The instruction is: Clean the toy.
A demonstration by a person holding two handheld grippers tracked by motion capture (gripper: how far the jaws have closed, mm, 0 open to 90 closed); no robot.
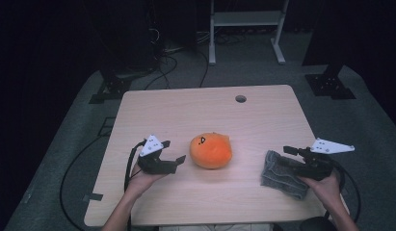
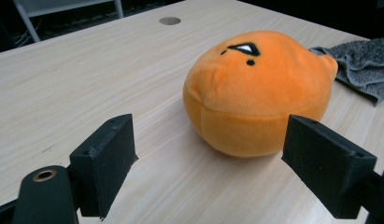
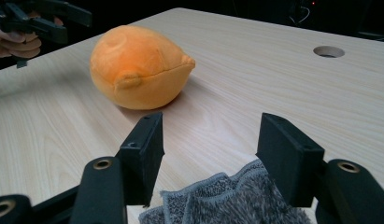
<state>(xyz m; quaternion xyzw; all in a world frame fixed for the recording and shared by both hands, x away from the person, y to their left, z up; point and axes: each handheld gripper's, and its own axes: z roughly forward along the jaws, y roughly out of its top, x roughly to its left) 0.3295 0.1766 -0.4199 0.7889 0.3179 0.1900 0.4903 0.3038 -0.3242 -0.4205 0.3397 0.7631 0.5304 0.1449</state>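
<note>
A round orange plush toy (image 1: 211,150) with a small black-and-white mark on top lies in the middle of the light wooden table (image 1: 210,110). My left gripper (image 1: 175,151) sits just left of it, pointing at it. In the left gripper view the jaws (image 2: 215,163) stand open with bare table between them and the plush (image 2: 255,88) a short way ahead. A grey fluffy cloth (image 1: 277,175) lies crumpled at the right front. My right gripper (image 1: 284,156) hovers over the cloth (image 3: 227,200), jaws (image 3: 208,154) open, with the cloth's edge below and between them.
A round cable hole (image 1: 241,98) is set in the table's far side. Beyond the table are a white metal frame (image 1: 246,19), cables on the grey floor and dark stands. In the right gripper view the left gripper (image 3: 40,21) shows behind the plush (image 3: 136,67).
</note>
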